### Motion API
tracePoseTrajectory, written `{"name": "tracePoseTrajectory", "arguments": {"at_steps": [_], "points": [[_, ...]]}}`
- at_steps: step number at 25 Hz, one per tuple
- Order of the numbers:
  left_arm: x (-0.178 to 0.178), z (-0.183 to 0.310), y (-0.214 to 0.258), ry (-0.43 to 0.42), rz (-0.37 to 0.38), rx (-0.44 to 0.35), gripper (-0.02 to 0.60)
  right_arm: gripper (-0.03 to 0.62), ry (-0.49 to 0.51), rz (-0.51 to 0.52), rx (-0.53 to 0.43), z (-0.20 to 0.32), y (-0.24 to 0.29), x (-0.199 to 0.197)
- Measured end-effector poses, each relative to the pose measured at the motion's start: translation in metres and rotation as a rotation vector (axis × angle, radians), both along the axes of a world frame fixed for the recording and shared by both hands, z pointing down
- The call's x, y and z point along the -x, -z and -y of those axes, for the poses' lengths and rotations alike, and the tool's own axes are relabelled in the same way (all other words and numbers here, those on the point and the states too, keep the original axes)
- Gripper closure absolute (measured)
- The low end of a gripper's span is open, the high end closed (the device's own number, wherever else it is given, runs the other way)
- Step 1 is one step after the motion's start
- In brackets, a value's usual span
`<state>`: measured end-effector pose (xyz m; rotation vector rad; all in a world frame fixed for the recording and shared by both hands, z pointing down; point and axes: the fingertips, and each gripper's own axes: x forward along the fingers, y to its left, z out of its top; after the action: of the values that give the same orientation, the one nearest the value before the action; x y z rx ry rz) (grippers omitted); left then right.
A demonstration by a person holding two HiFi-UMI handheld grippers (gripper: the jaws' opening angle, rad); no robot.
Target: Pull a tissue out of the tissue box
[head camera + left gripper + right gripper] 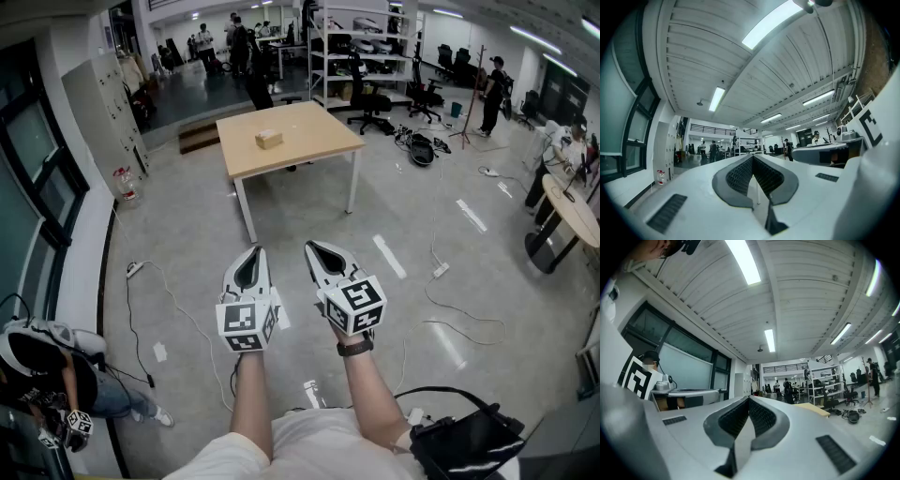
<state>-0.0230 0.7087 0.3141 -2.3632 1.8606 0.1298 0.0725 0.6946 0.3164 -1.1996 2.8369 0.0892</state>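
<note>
Head view showed the box (pixel 269 139) sitting on the table (pixel 314 124), left of the table's middle, with both grippers held side by side over the floor (pixel 187 234), well short of the table's near edge. In the left gripper view, the left gripper (pixel 254 251) had its jaws closed together with nothing between them. The right gripper (pixel 310 247) likewise had its jaws pressed together and empty, and the right gripper view showed the table beyond its tip.
</note>
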Motion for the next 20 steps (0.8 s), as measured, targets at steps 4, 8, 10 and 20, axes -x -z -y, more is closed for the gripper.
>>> {"name": "tracePoseTrajectory", "arguments": {"at_steps": [4, 8, 10, 20], "points": [[-0.003, -0.008, -0.004, -0.010, -0.008, 0.005, 0.580, 0.592, -0.010, -0.004, 0.007, -0.008, -0.003, -0.003], [0.014, -0.003, -0.007, -0.026, -0.001, 0.010, 0.580, 0.592, -0.028, 0.053, 0.038, -0.001, -0.008, 0.010], [0.021, -0.006, -0.011, -0.034, 0.001, 0.014, 0.580, 0.592, -0.040, 0.061, 0.052, -0.002, -0.012, 0.015], [0.059, -0.020, -0.021, -0.063, -0.044, 0.018, 0.580, 0.593, -0.069, 0.071, -0.007, -0.018, -0.007, 0.060]]}}
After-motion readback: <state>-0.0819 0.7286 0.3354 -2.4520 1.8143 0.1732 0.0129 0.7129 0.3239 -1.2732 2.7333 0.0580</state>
